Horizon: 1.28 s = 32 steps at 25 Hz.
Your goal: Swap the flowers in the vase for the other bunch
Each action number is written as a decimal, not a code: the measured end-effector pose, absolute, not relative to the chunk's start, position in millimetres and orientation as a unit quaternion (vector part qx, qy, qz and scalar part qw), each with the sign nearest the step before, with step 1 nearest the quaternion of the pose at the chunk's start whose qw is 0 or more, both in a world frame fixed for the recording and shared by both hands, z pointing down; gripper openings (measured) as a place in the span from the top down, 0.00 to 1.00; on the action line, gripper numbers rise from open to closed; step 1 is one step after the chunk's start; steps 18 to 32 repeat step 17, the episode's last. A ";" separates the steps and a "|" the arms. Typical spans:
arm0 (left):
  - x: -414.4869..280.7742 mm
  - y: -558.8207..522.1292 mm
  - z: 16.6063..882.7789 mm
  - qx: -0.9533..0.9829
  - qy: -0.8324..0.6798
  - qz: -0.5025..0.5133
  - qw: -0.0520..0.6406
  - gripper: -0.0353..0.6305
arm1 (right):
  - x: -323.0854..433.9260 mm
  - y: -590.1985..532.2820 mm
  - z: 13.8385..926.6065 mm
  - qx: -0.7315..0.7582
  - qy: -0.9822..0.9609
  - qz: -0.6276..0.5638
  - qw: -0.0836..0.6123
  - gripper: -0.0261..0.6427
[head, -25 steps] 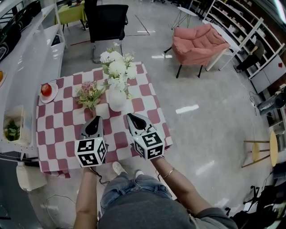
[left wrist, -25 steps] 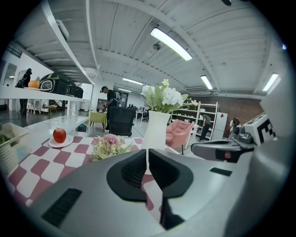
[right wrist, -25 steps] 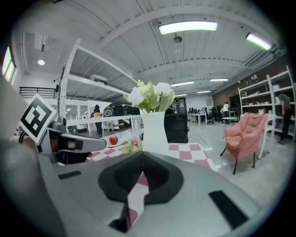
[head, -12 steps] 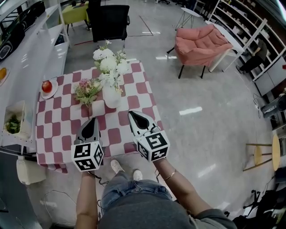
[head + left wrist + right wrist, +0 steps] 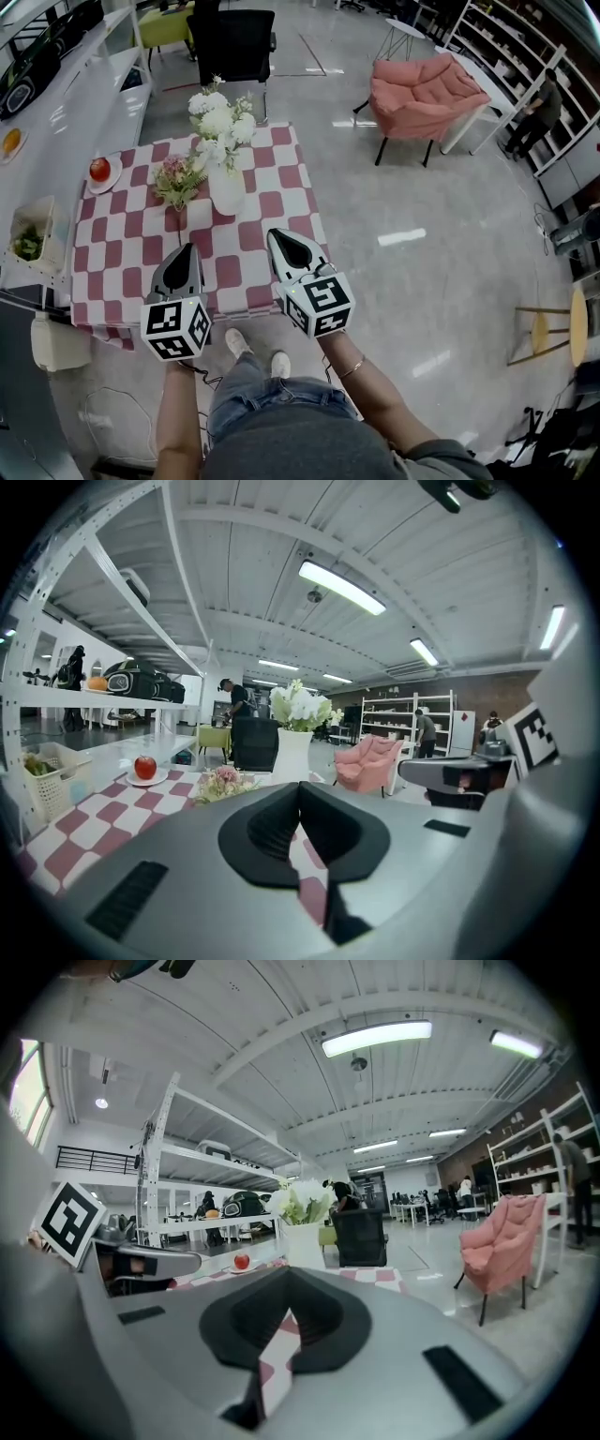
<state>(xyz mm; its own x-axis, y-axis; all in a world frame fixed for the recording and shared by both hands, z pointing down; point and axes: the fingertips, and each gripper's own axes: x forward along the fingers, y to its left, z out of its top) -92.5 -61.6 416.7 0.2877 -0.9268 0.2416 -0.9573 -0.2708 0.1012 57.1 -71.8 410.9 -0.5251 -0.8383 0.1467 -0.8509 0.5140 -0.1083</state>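
Note:
A white vase (image 5: pixel 227 189) with white flowers (image 5: pixel 217 117) stands on the far half of the red-and-white checked table (image 5: pixel 136 262). A bunch of pink flowers (image 5: pixel 178 180) lies just left of the vase. My left gripper (image 5: pixel 185 251) and right gripper (image 5: pixel 278 237) hover side by side over the table's near edge, both shut and empty, well short of the vase. The left gripper view shows the vase (image 5: pixel 292 755) and pink bunch (image 5: pixel 223 782) ahead; the right gripper view shows the vase (image 5: pixel 302 1244) ahead.
A plate with a red apple (image 5: pixel 99 170) sits at the table's far left corner. A black chair (image 5: pixel 231 42) stands behind the table, a pink armchair (image 5: pixel 427 94) to the right. A white shelf with a basket of greens (image 5: pixel 28 241) runs along the left.
Both grippers have drawn back toward the table's near edge and risen a little. The vase and flowers stay put on the table.

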 end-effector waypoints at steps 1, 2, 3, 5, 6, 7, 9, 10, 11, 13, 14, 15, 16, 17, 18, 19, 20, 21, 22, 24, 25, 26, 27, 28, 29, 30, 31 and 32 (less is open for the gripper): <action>-90.8 -58.0 415.5 0.794 -0.594 0.066 0.113 0.92 | 58.9 -68.7 410.3 0.485 -0.869 0.084 0.036 0.95; -89.4 -54.5 414.2 0.793 -0.595 0.064 0.113 0.92 | 60.5 -65.7 409.5 0.485 -0.870 0.084 0.035 0.95; -88.2 -51.1 413.1 0.793 -0.596 0.062 0.112 0.92 | 61.8 -62.9 408.5 0.484 -0.870 0.083 0.033 0.95; -86.3 -44.7 411.6 0.792 -0.598 0.061 0.110 0.92 | 63.8 -57.4 406.8 0.482 -0.872 0.081 0.031 0.95; -85.3 -41.5 411.2 0.791 -0.599 0.061 0.109 0.92 | 64.5 -54.5 406.1 0.481 -0.873 0.080 0.029 0.95; -84.4 -38.2 410.7 0.791 -0.599 0.060 0.108 0.92 | 65.2 -51.6 405.6 0.480 -0.873 0.079 0.029 0.95; -82.5 -31.5 408.8 0.790 -0.601 0.059 0.106 0.92 | 66.4 -45.2 403.9 0.477 -0.875 0.076 0.028 0.95; -81.6 -28.3 407.6 0.790 -0.601 0.059 0.106 0.92 | 66.9 -42.0 402.7 0.476 -0.876 0.074 0.028 0.95; -80.8 -25.1 406.5 0.790 -0.602 0.058 0.106 0.92 | 67.3 -38.9 401.5 0.475 -0.876 0.072 0.028 0.95; -79.7 -19.0 405.0 0.789 -0.603 0.056 0.106 0.92 | 67.5 -32.8 399.2 0.473 -0.878 0.068 0.027 0.95; -79.2 -15.9 404.5 0.788 -0.604 0.055 0.106 0.92 | 67.4 -29.7 398.3 0.472 -0.879 0.066 0.027 0.95; -78.7 -12.7 404.2 0.788 -0.605 0.054 0.106 0.92 | 67.3 -26.7 397.6 0.471 -0.879 0.064 0.027 0.95; -78.0 -9.6 404.0 0.787 -0.605 0.054 0.107 0.92 | 67.3 -23.6 397.0 0.470 -0.880 0.062 0.028 0.95; -77.3 -6.4 403.9 0.787 -0.606 0.053 0.107 0.92 | 67.3 -20.5 396.4 0.468 -0.881 0.060 0.028 0.95; -77.3 -6.4 403.9 0.787 -0.606 0.053 0.107 0.92 | 67.3 -20.5 396.4 0.468 -0.881 0.060 0.028 0.95; -77.3 -6.4 403.9 0.787 -0.606 0.053 0.107 0.92 | 67.3 -20.5 396.4 0.468 -0.881 0.060 0.028 0.95; -77.3 -6.4 403.9 0.787 -0.606 0.053 0.107 0.92 | 67.3 -20.5 396.4 0.468 -0.881 0.060 0.028 0.95; -77.3 -6.4 403.9 0.787 -0.606 0.053 0.107 0.92 | 67.3 -20.5 396.4 0.468 -0.881 0.060 0.028 0.95; -77.3 -6.4 403.9 0.787 -0.606 0.053 0.107 0.92 | 67.3 -20.5 396.4 0.468 -0.881 0.060 0.028 0.95; -77.3 -6.4 403.9 0.787 -0.606 0.053 0.107 0.92 | 67.3 -20.5 396.4 0.468 -0.881 0.060 0.028 0.95; -77.3 -6.4 403.9 0.787 -0.606 0.053 0.107 0.92 | 67.3 -20.5 396.4 0.468 -0.881 0.060 0.028 0.95; -77.3 -6.4 403.9 0.787 -0.606 0.053 0.107 0.92 | 67.3 -20.5 396.4 0.468 -0.881 0.060 0.028 0.95; -77.3 -6.4 403.9 0.787 -0.606 0.053 0.107 0.92 | 67.3 -20.5 396.4 0.468 -0.881 0.060 0.028 0.95; -77.3 -6.4 403.9 0.787 -0.606 0.053 0.107 0.92 | 67.3 -20.5 396.4 0.468 -0.881 0.060 0.028 0.95; -77.3 -6.4 403.9 0.787 -0.606 0.053 0.107 0.92 | 67.3 -20.5 396.4 0.468 -0.881 0.060 0.028 0.95; -77.3 -6.4 403.9 0.787 -0.606 0.053 0.107 0.92 | 67.3 -20.5 396.4 0.468 -0.881 0.060 0.028 0.95; -77.3 -6.4 403.9 0.787 -0.606 0.053 0.107 0.92 | 67.3 -20.5 396.4 0.468 -0.881 0.060 0.028 0.95; -77.3 -6.4 403.9 0.787 -0.606 0.053 0.107 0.92 | 67.3 -20.5 396.4 0.468 -0.881 0.060 0.028 0.95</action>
